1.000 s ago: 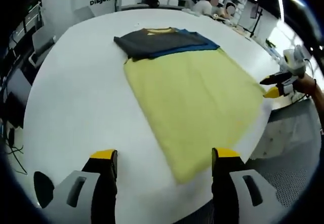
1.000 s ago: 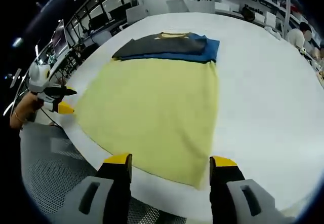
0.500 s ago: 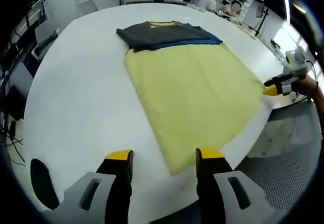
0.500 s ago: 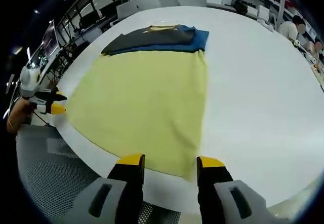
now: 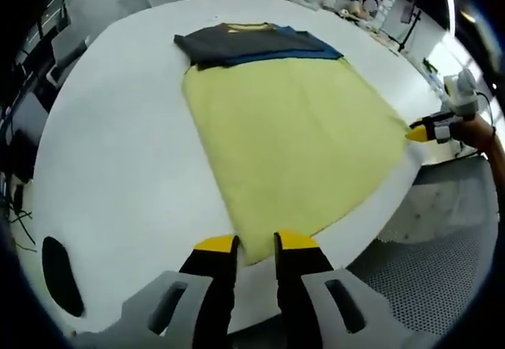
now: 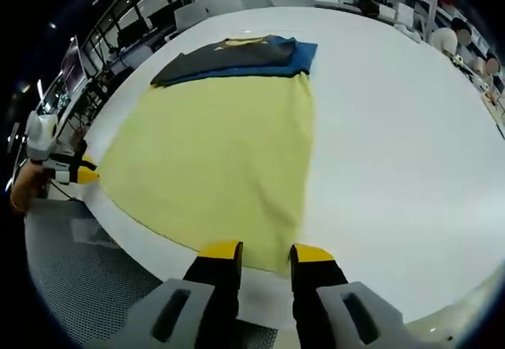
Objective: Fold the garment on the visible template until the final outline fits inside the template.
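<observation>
- I am working over a broad white bench (image 5: 102, 151) in a busy workshop, with shelving behind and metal mesh flooring below its edge.
- The yellow template (image 5: 292, 140) lies flat across the bench, one edge close to the bench rim.
- The garment (image 5: 252, 43), dark grey and blue with a yellow collar, sits folded at the template's far end, partly overlapping it.
- My left tool (image 5: 256, 245) has its jaws nearly closed at the template's near corner; I cannot tell whether cloth is between them.
- My right tool (image 6: 264, 253) stands the same way at the opposite near corner.
- My worry: if either tool pinches and lifts the template, the sheet drags, the garment shifts and the fit check fails.
</observation>
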The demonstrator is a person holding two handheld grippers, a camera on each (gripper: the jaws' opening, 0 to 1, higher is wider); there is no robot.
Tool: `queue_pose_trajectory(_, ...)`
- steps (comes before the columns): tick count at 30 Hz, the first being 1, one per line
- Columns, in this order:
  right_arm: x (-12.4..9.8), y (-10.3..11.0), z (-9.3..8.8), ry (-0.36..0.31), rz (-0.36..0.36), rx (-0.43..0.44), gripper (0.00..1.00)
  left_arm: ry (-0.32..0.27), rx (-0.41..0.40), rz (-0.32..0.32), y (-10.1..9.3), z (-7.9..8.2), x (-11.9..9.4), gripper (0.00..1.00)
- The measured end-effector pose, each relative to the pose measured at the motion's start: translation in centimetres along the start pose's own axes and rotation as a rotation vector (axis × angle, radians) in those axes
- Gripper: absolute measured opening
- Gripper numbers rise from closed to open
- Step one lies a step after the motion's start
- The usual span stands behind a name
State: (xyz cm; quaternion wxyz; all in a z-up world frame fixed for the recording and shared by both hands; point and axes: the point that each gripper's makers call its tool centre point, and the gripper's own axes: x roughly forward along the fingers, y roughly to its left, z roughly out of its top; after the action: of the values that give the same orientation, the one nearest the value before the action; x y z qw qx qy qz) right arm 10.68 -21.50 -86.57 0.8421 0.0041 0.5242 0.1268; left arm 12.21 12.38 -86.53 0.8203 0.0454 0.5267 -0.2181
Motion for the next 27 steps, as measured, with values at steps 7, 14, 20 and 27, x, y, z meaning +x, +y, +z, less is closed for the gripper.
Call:
queue_pose_trajectory(7, 0.0, -0.6, -0.3, 0.013, -0.020, 0.002, 0.04, 0.016, -0.016, 0.011, 0.2, -0.2, 0.0, 0.04)
queue_pose_trajectory(14, 0.0, -0.7, -0.7, 0.040, -0.024, -0.020, 0.00, 0.027, 0.002, 0.009, 0.0, -0.2, 0.1, 0.02)
queue_pose_trajectory(20, -0.1, -0.7, -0.8, 0.062, -0.018, -0.049, 0.00, 0.047, 0.032, 0.011, -0.1, -0.3, 0.0, 0.02)
queue_pose_trajectory(27, -0.5, -0.7, -1.5, 0.117, -0.012, -0.103, 0.00, 0.082, 0.061, -0.005, -0.5, -1.0, -0.1, 0.01)
